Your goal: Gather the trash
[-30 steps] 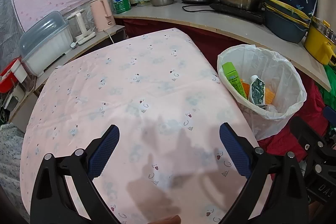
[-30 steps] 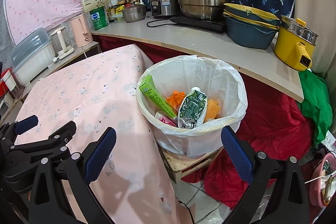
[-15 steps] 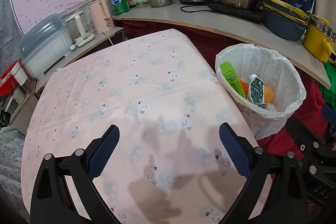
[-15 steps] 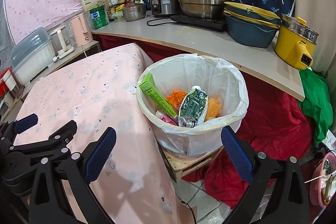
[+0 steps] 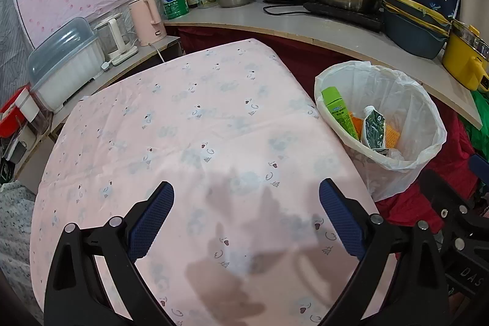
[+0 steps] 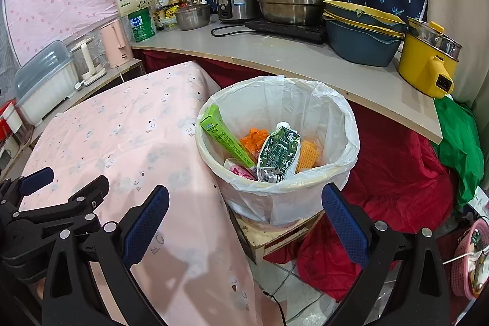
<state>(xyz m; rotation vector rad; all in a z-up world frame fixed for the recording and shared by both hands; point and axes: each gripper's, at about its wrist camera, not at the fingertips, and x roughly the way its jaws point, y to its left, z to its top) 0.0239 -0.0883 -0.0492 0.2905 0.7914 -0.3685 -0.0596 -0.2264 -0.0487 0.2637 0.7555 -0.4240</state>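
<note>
Both grippers were held empty with jaws wide apart: the left gripper [image 5: 246,214] above the pink-clothed desk [image 5: 189,124], the right gripper [image 6: 244,217] near the desk's right edge, facing the bin [image 6: 342,124].

No trash was seen on the desk. All visible trash lay inside the bin, which stood on a low wooden stand just beside the right edge of the desk.

Contents and expected handling, judged by appearance:

- Green box [image 6: 224,138]: leaned against the left wall of the bin. It was judged light and fairly stiff; a grip across its narrow faces, near the upper end, would be suitable.
- Dark green pouch [image 6: 276,153]: crumpled, stood near the centre. It was judged light, soft and likely slippery; its pinched top would be the best hold.
- Orange pieces [image 6: 253,138] and a pink wrapper [image 6: 240,171]: partly hidden, judged light; no grip point could be determined.
- Liner [image 6: 305,100]: thin, draped over the rim, judged easily torn. It should be gathered at the rim, not pinched at one spot.

The task was judged essentially complete.
</note>
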